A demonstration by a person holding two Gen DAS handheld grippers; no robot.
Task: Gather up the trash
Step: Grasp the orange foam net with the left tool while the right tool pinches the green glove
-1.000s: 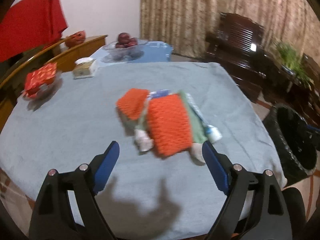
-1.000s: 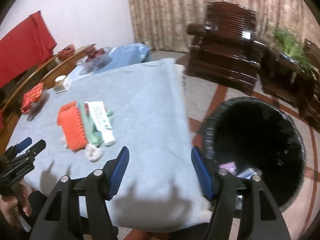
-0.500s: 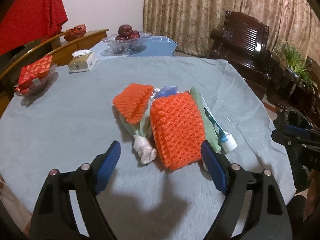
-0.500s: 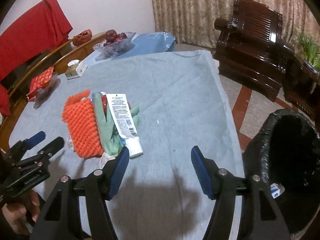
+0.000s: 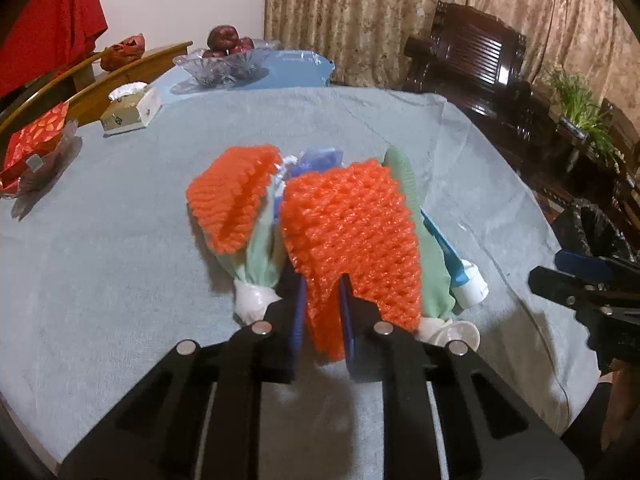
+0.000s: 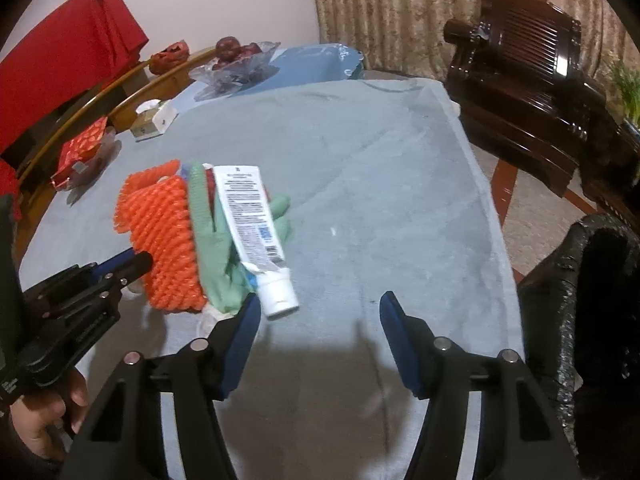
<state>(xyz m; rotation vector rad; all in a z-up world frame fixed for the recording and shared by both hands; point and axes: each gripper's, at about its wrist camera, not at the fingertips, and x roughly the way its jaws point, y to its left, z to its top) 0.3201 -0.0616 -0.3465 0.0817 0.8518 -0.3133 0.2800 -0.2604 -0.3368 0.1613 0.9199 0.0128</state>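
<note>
My left gripper (image 5: pixel 322 304) is closing, its jaws pinching the near edge of the big orange foam net (image 5: pixel 352 232). The net lies mid-table on the grey cloth (image 5: pixel 120 280), on top of a heap of trash. A second orange net (image 5: pixel 234 196) sits just to its left, a green glove (image 6: pixel 218 248) lies under both, and a white tube (image 6: pixel 252 224) rests along the right side, cap toward me. Something white and crumpled (image 5: pixel 254 300) touches my left finger. A blue wrapper shows behind the nets; I cannot tell what it is.

My right gripper (image 6: pixel 316 332) hangs with jaws wide but narrowing, nothing between them, bare cloth below; its left finger is just beside the tube's cap.

Black-lined bin (image 6: pixel 592 300) stands off the table's right edge. Far side: tissue box (image 5: pixel 130 110), fruit bowl (image 5: pixel 224 66), red packet in a dish (image 5: pixel 34 140). Dark wooden chair (image 6: pixel 524 60) beyond.
</note>
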